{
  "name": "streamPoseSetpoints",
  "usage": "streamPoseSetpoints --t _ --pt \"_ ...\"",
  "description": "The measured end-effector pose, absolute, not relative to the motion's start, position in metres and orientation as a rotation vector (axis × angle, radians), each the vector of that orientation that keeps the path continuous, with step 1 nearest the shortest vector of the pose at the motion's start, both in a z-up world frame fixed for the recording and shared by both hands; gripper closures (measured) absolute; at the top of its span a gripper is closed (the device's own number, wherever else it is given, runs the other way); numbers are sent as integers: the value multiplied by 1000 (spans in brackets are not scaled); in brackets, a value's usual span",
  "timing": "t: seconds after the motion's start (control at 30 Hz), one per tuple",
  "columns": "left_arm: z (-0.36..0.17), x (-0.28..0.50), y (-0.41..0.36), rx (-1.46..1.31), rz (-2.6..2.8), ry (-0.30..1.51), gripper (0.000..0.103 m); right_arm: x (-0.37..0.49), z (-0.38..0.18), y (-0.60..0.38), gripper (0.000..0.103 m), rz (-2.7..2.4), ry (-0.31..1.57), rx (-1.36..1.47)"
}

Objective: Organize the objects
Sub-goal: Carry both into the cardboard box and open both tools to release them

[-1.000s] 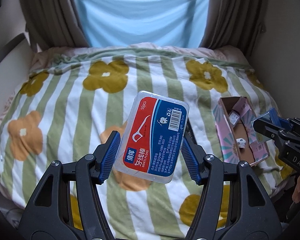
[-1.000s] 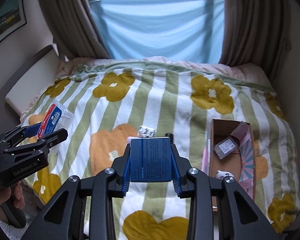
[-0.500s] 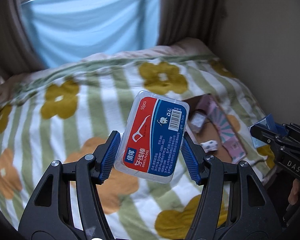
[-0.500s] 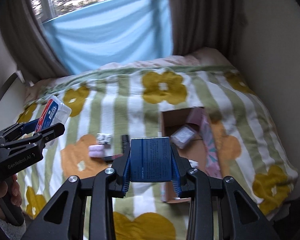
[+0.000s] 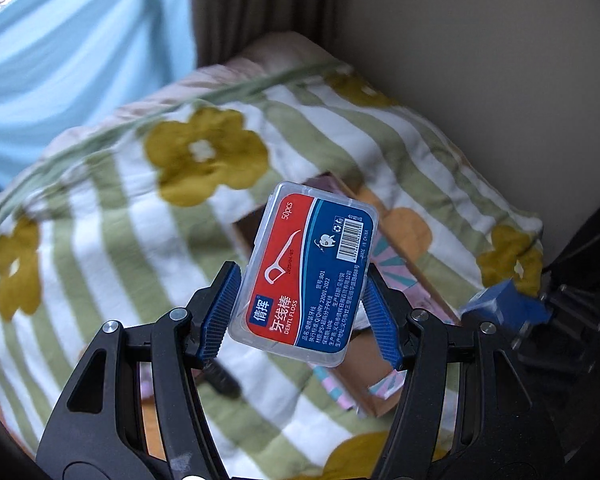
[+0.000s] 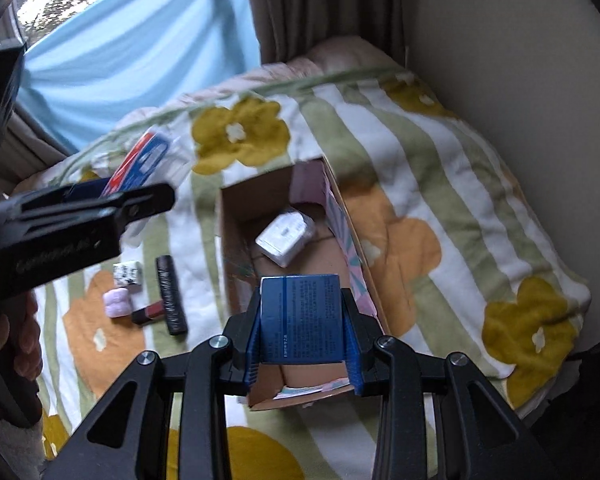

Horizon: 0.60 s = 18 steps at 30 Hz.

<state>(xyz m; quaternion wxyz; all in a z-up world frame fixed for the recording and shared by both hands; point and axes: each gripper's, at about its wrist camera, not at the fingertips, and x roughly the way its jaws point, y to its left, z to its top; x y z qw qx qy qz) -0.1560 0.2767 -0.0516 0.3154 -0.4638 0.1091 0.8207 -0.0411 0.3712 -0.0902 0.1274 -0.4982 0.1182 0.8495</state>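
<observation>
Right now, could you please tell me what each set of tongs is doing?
Left tongs: shut on the floss box.
Right tongs: shut on the blue box.

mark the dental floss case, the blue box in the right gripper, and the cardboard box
clear plastic dental floss case with red and blue label [image 5: 304, 272], left wrist view, label centre
dark blue printed carton [image 6: 300, 316], right wrist view, top face
open brown cardboard box [image 6: 230, 240], right wrist view, left wall
</observation>
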Motion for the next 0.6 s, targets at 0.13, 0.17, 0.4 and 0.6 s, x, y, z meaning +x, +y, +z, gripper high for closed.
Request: streamPoseSetpoints --t 0.13,0.17,0.4,0.6 --pt "-84 -174 319 -1235 2078 357 45 -54 -122 383 72 2430 389 -1508" --pt "-93 -179 329 -1239 2054 373 45 -57 -130 386 72 2418 396 -1522" --pt "-154 -201 376 -1259 1918 479 45 -73 -178 393 72 2357 450 -1611" --pt "-200 -206 397 -1282 1837 541 45 -80 -213 392 71 2332 472 -1674"
